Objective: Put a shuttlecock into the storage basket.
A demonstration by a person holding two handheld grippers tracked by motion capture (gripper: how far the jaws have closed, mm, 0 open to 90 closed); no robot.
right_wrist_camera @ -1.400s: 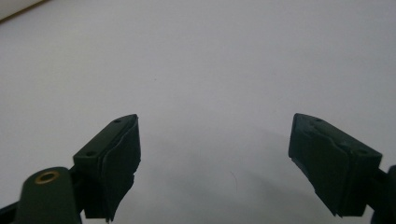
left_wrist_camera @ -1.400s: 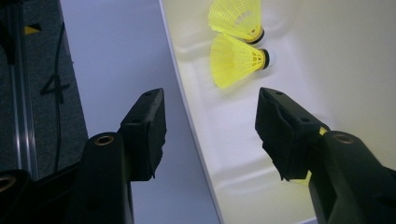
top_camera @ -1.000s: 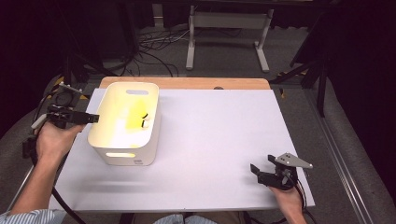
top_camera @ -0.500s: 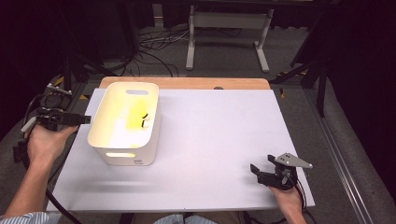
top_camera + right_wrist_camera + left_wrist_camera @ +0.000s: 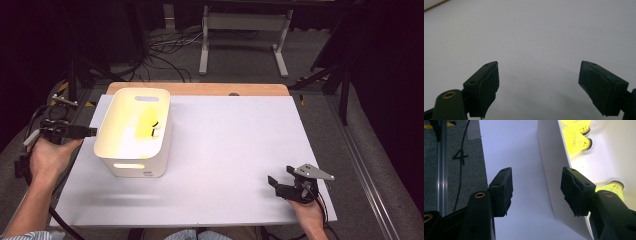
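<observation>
A white bin [image 5: 131,167] stands on the left part of the white board [image 5: 225,145]. Yellow shuttlecocks [image 5: 146,123] lie inside it, with black-rimmed corks. My left gripper [image 5: 93,132] is just left of the bin, pointing at its left wall, jaws open and holding nothing. In the left gripper view [image 5: 536,173] the bin's wall [image 5: 550,165] runs ahead between the jaws, and shuttlecocks [image 5: 576,141] show beyond the right jaw. My right gripper [image 5: 279,175] rests near the board's front right corner, open and empty; the right gripper view [image 5: 539,67] has bare board below it.
The board lies on a wooden table [image 5: 200,89] whose far edge shows. Beyond it are a grey metal stand [image 5: 240,30] and floor cables [image 5: 165,50]. A rail [image 5: 360,150] runs along the right side.
My left gripper has drawn back a little to the left, away from the bin's rim. The right gripper has stayed put.
</observation>
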